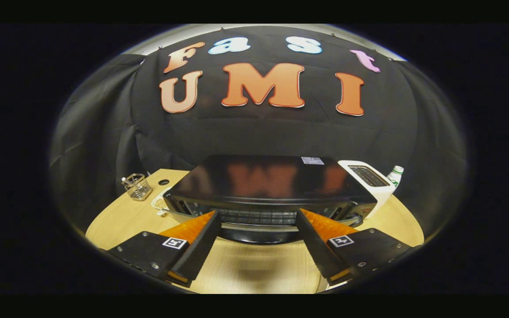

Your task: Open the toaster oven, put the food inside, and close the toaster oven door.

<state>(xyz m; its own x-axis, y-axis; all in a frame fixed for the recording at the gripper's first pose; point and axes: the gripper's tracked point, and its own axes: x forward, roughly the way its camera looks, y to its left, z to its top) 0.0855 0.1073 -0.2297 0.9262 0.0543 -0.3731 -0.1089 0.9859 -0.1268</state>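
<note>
The jaws (256, 216) were spread wide with nothing in them, hovering over the wooden surface (254, 265). The oven (267, 185) sat dead centre just past the tips, door looking partly dropped open. White toaster (367, 179) and a bottle (396, 174) were at its right, a wire cup (137, 186) at centre left.

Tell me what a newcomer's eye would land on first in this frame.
The black toaster oven fills the middle of the wooden table, its glossy top mirroring the wall. The hand-held gripper is open, fingers spread just short of the oven's front. A white toaster stands beside the oven on one side, a wire cup on the other.
</note>
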